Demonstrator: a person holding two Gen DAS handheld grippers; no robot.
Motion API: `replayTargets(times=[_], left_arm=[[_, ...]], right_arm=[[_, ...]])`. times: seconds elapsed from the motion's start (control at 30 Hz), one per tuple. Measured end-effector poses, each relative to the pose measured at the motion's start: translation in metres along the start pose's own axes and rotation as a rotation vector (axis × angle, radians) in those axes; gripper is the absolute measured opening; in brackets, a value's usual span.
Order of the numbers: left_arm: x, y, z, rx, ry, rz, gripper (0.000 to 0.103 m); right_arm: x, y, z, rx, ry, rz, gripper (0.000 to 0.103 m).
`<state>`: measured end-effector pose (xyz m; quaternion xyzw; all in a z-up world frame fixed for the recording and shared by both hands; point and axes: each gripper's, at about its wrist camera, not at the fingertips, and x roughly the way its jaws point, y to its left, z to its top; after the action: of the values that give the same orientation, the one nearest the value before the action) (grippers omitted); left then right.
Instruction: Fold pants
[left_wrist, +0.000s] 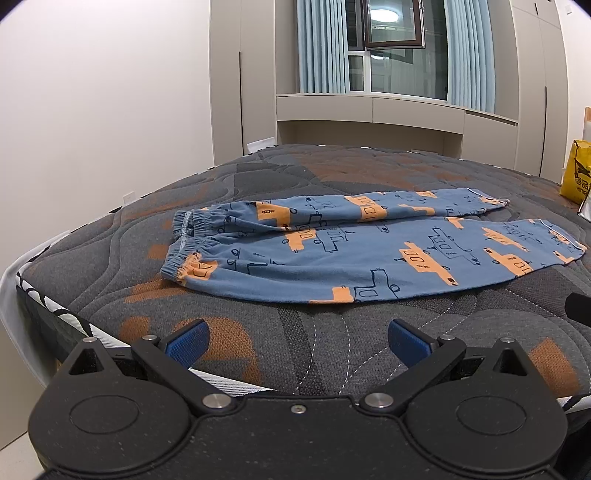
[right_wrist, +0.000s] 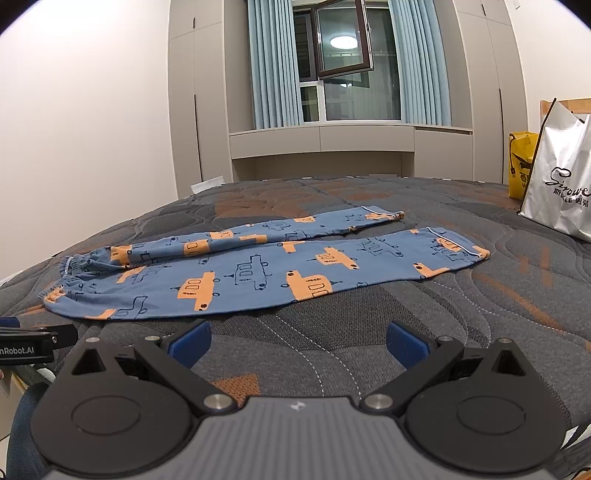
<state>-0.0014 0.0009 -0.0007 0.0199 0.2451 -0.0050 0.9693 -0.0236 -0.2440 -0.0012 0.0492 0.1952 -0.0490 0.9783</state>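
A pair of blue children's pants (left_wrist: 354, 251) printed with orange and outlined vehicles lies flat on the mattress (left_wrist: 295, 343), spread lengthwise across it, roughly in the middle of its width and somewhat back from the near edge. The elastic waistband (left_wrist: 186, 240) points toward the mattress's left edge and the two cuffs toward its right side. The legs lie side by side, touching near the waist and parting slightly toward the cuffs; the near leg (right_wrist: 280, 277) looks wider and flatter, the far leg (right_wrist: 295, 230) narrower and slightly bunched. In front of the pants, over the near edge of the mattress, I hold my left gripper (left_wrist: 298, 338) with its blue-padded fingers (left_wrist: 188, 339) spread wide and nothing between them, well short of the cloth. My right gripper (right_wrist: 297, 339) sits the same way, its blue fingers (right_wrist: 406, 343) spread apart and empty, just short of the near leg; a black part of the left tool shows at the left edge of the right wrist view. The mattress is quilted in dark grey with rust-orange patches. Toward its far right corner stands a white shopping bag (right_wrist: 561, 177) with dark lettering, and a yellow bag (right_wrist: 521, 162) just behind it. Beyond the far edge are pale built-in cabinets (right_wrist: 321, 140) below a window (right_wrist: 343, 59) with pale blue curtains (right_wrist: 266, 62) at both sides, one pane swung open and reflecting a round ceiling light. A plain white wall (left_wrist: 110, 92) runs along the left.
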Motion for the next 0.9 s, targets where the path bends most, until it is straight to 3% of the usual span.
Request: replayTargets(times=[0.67,0.9], left_arm=[[-0.001,-0.005,-0.003,0.017,0.02,-0.006,0.103],[0.004,-0.001,0.009,0.023,0.011,0.01,0.103]], right_arm=[[0.0,0.0,0.0,0.001,-0.001,0.001,0.103],[-0.001,0.0,0.001,0.006,-0.005,-0.003,0.103]])
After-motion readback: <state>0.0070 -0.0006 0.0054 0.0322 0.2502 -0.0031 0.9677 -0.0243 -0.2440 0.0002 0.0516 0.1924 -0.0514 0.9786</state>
